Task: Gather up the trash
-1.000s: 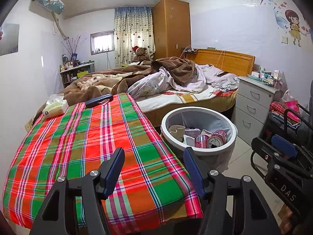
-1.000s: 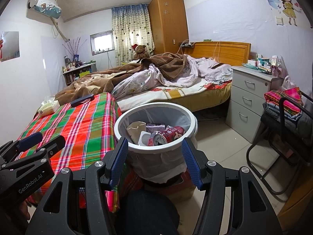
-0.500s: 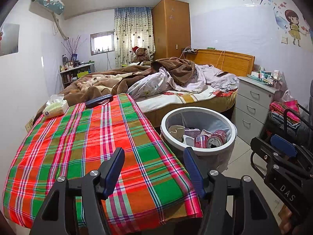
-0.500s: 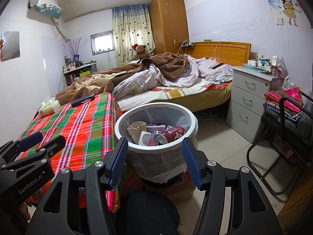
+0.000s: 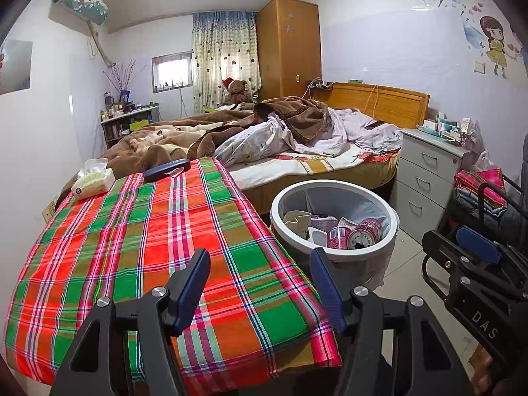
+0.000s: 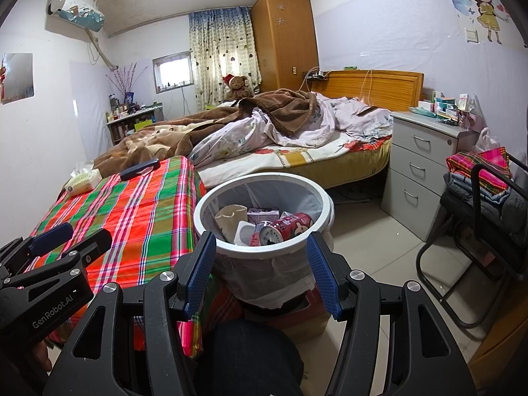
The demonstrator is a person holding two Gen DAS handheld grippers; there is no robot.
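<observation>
Both tools are spread wide with nothing between their blue pads: the left gripper hangs over the near end of the plaid-covered table, while the right gripper is poised just in front of the white trash bin, its fingers framing the bin's near rim in the right wrist view. The bin, the anchor of the scene, stands on the tiled floor hard against the table's right-hand edge and is lined with a pale bag. Inside it lie red drink cans, a beige paper cup, a small purple-printed carton and a white plastic lid or cup, piled together toward the near side. In the left wrist view the same bin sits just right of the table, with the cans uppermost. On the table's far end, well away from the bin, rest a tissue pack and a dark flat case, whose exact nature cannot be made out. Beyond the bin stretches an unmade bed heaped with a brown blanket; to the bin's right stands a grey bedside drawer unit, and farther right a black chair stacked with folded cloth.
</observation>
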